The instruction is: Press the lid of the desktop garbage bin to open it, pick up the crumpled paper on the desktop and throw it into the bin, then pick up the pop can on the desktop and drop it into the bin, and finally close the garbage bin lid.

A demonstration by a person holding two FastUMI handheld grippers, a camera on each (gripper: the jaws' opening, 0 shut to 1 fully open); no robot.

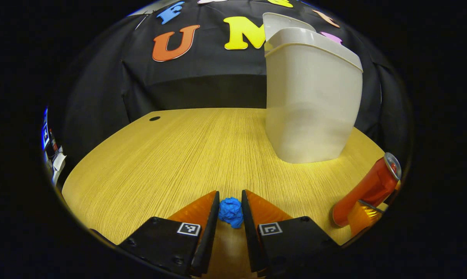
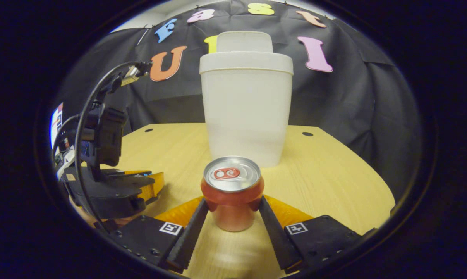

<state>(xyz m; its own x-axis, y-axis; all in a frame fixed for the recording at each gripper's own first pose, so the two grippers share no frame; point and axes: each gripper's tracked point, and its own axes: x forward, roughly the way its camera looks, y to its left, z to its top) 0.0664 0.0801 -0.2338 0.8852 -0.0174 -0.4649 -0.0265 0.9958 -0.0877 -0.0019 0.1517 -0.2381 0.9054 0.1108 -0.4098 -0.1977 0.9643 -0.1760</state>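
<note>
Left gripper (image 1: 230,211) pinching blue crumpled paper (image 1: 230,212), right gripper (image 2: 233,211) clamped around red pop can (image 2: 232,192), bin (image 2: 246,104) lid (image 2: 245,41) raised behind

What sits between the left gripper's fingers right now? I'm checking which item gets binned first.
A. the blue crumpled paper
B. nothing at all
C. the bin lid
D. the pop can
A: in the left gripper view the blue crumpled paper sits between the left gripper fingers, while the pop can stands between the right gripper fingers.
</note>
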